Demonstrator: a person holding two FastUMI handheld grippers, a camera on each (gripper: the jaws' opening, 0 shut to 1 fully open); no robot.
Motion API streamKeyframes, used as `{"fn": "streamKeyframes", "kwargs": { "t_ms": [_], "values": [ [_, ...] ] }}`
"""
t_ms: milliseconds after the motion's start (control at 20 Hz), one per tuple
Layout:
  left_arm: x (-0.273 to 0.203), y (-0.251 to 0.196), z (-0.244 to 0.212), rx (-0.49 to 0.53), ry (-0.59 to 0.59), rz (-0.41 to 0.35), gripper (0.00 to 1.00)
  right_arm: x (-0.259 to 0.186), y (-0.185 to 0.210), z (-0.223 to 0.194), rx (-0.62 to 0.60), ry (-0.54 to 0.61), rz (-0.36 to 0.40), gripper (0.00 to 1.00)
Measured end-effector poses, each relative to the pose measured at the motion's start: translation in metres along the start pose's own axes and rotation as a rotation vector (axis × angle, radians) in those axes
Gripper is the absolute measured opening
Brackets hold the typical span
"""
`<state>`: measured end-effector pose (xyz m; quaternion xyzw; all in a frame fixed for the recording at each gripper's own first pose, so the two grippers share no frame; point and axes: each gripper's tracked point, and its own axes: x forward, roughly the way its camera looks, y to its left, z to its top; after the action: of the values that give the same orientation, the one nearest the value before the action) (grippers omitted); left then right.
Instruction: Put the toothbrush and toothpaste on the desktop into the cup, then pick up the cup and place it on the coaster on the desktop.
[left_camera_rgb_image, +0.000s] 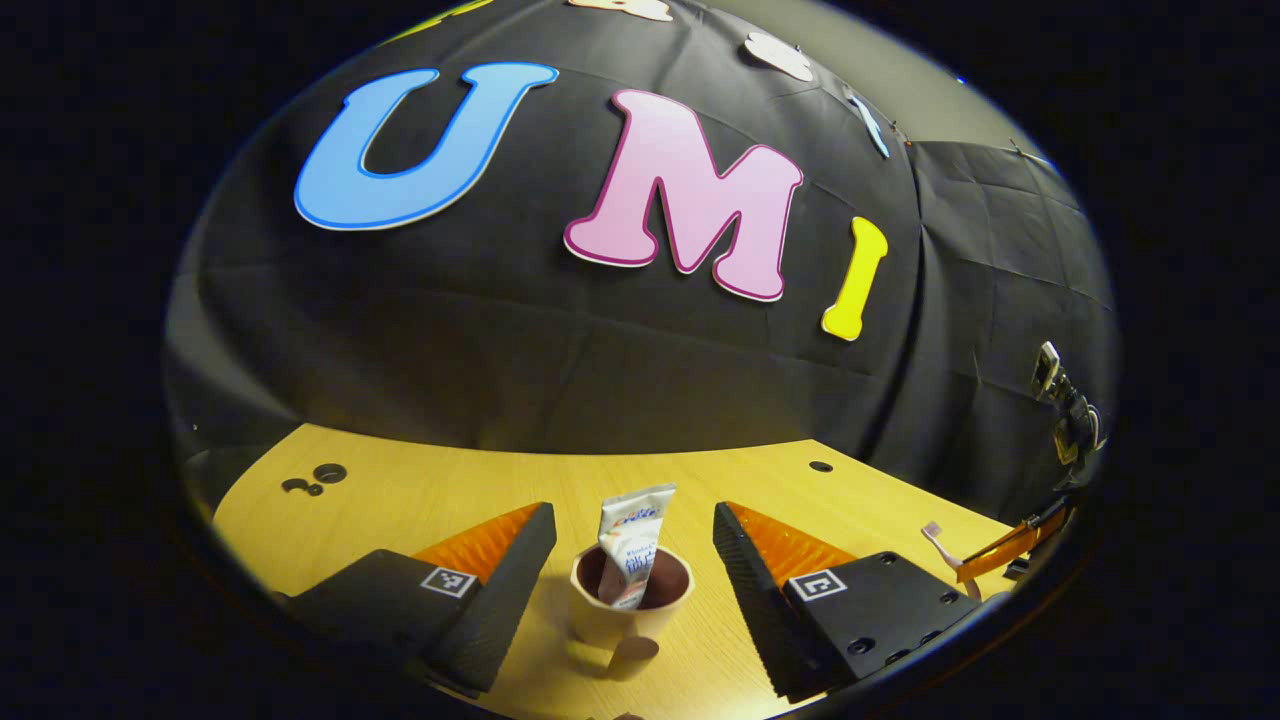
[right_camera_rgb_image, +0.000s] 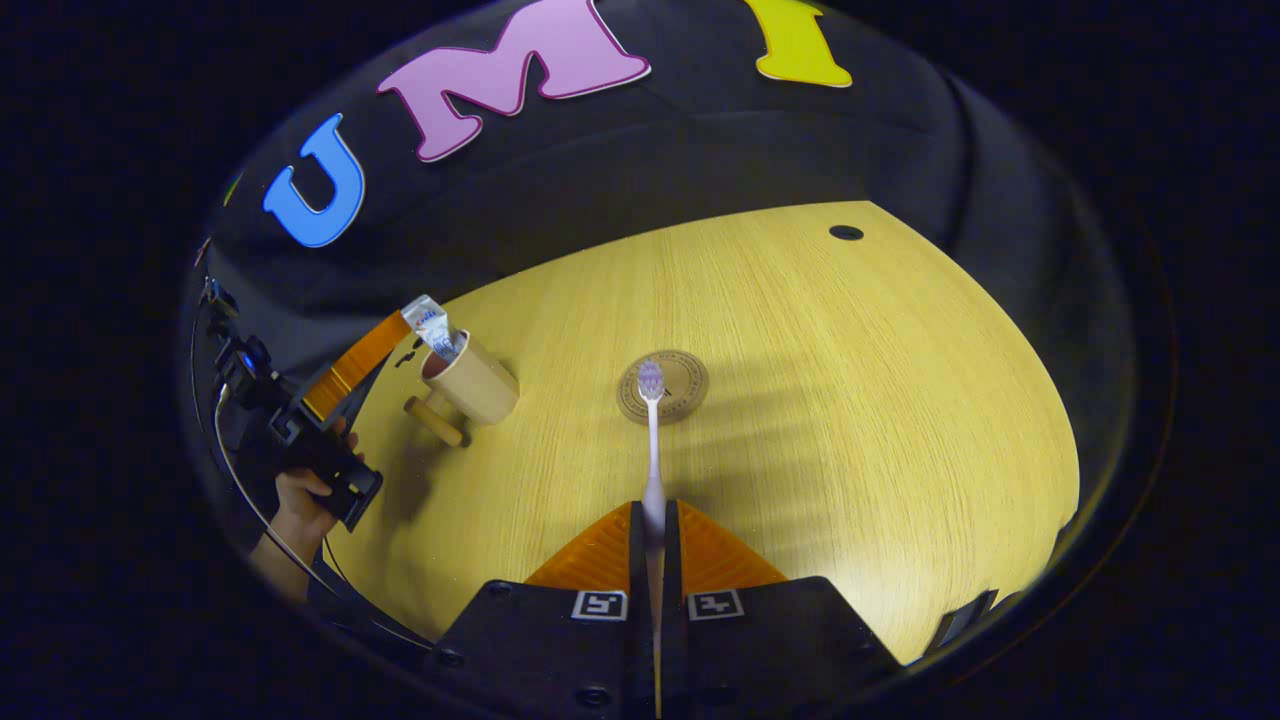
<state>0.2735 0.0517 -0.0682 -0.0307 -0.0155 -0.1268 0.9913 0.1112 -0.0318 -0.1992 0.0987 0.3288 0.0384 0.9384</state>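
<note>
A tan cup (left_camera_rgb_image: 625, 612) with a side handle stands on the wooden desktop, and a white toothpaste tube (left_camera_rgb_image: 630, 545) leans inside it. My left gripper (left_camera_rgb_image: 632, 570) is open, one finger on each side of the cup and apart from it. In the right gripper view the cup (right_camera_rgb_image: 475, 385) with the toothpaste tube (right_camera_rgb_image: 432, 326) sits at the left, and the left gripper (right_camera_rgb_image: 345, 375) hangs beside it. My right gripper (right_camera_rgb_image: 654, 540) is shut on a white toothbrush (right_camera_rgb_image: 652, 440), whose bristle head points forward over the round brown coaster (right_camera_rgb_image: 665, 386). The toothbrush (left_camera_rgb_image: 940, 548) also appears at the far right of the left gripper view.
The wooden desktop (right_camera_rgb_image: 820, 400) has a small dark hole (right_camera_rgb_image: 846, 232) near its far edge and holes (left_camera_rgb_image: 318, 478) at the left. A hand (right_camera_rgb_image: 300, 500) with a cable holds the left gripper. Black cloth walls close in the desktop's back and sides.
</note>
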Motion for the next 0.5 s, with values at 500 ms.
{"fn": "streamKeyframes", "kwargs": {
  "t_ms": [500],
  "values": [
    [-0.125, -0.033, -0.031, -0.168, 0.043, 0.12, 0.98, 0.027, 0.091, 0.105, 0.009, -0.198, 0.179, 0.07]
  ]
}}
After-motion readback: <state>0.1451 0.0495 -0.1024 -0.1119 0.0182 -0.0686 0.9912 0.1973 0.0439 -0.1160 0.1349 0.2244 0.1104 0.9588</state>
